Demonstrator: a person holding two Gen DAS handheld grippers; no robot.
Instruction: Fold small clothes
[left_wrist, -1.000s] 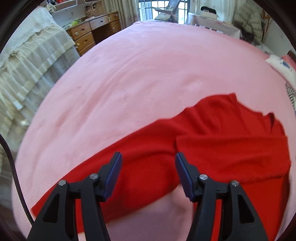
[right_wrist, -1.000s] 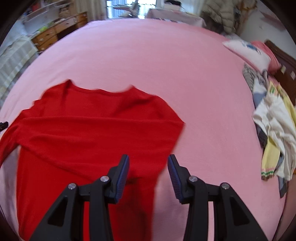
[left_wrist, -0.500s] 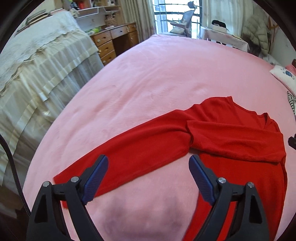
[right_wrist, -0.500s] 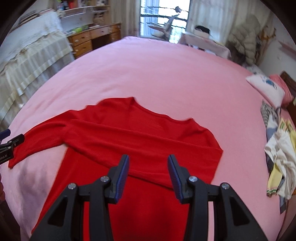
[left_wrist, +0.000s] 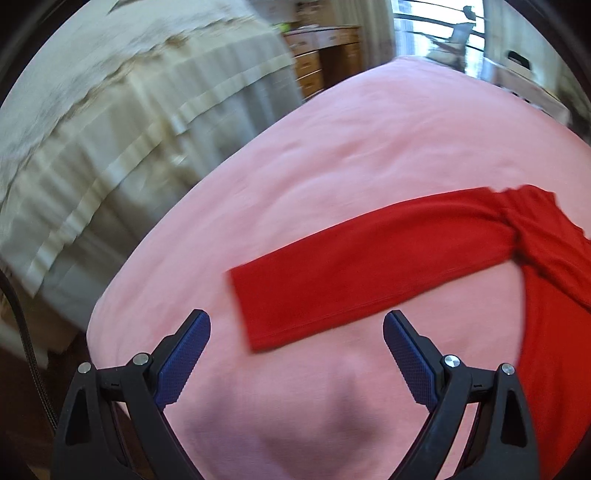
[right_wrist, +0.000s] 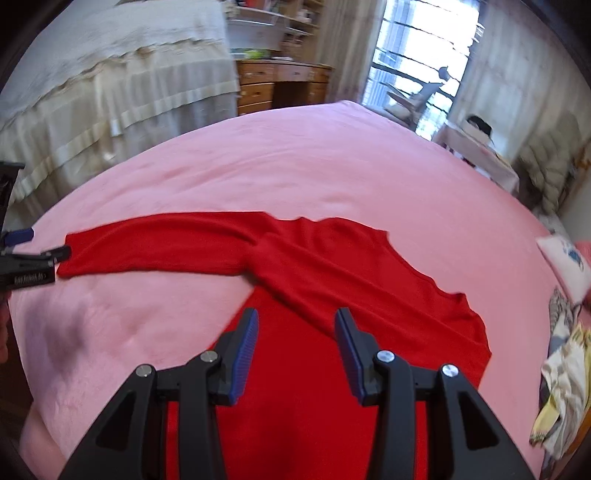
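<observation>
A red long-sleeved top (right_wrist: 332, 295) lies flat on the pink bed (right_wrist: 295, 158). One sleeve is folded across the chest; the other sleeve (left_wrist: 351, 273) stretches out to the left. My left gripper (left_wrist: 296, 332) is open and empty, hovering just short of that sleeve's cuff (left_wrist: 251, 306). It also shows at the left edge of the right wrist view (right_wrist: 22, 254). My right gripper (right_wrist: 295, 328) is open and empty above the top's body, near the folded sleeve.
A cream-covered bed (right_wrist: 92, 92) stands left of the pink bed. A wooden dresser (right_wrist: 280, 85) and a window are at the back. A pile of clothes (right_wrist: 565, 369) and a pillow (right_wrist: 569, 266) lie at the right.
The left gripper has swung left along the outstretched sleeve to its cuff and opened wider. The right gripper has pulled back and turned left, still open over the top's body.
</observation>
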